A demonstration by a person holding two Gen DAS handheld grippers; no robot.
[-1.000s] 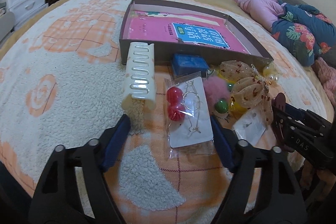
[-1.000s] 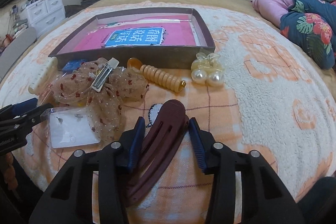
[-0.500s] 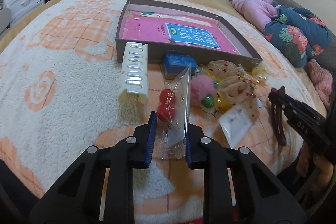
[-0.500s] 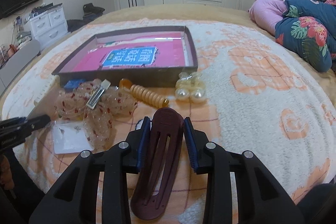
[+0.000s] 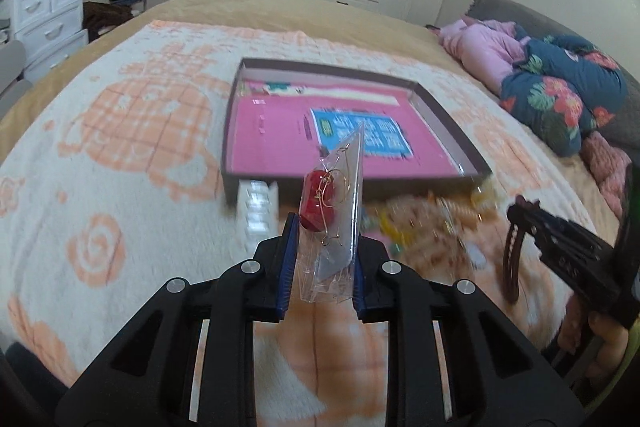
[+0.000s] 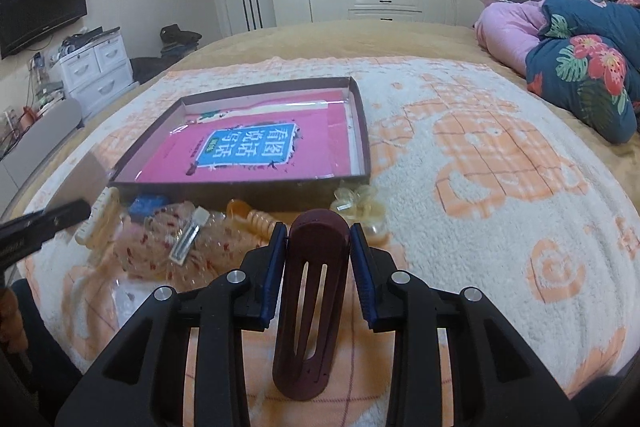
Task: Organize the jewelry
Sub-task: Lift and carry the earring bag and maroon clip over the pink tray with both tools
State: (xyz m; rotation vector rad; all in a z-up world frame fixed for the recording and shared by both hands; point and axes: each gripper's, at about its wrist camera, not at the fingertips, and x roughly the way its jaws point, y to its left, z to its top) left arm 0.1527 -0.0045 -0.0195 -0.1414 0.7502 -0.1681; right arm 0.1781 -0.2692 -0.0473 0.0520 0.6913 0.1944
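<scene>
Lifted off the bed (image 5: 120, 155), both tongs are now gripping: left tongs (image 5: 326, 255) an earring packet (image 5: 334, 211), right tongs (image 6: 318, 267) a maroon hair clip (image 6: 314, 291), heading for the box (image 6: 362, 131).

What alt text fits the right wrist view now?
The right gripper is shut on a dark maroon plastic hair clip above an orange-and-white fleece blanket. Beyond lie a shallow brown cardboard box lined with a pink printed sheet and loose hair accessories along its near wall; the left gripper enters at the left edge.
</scene>
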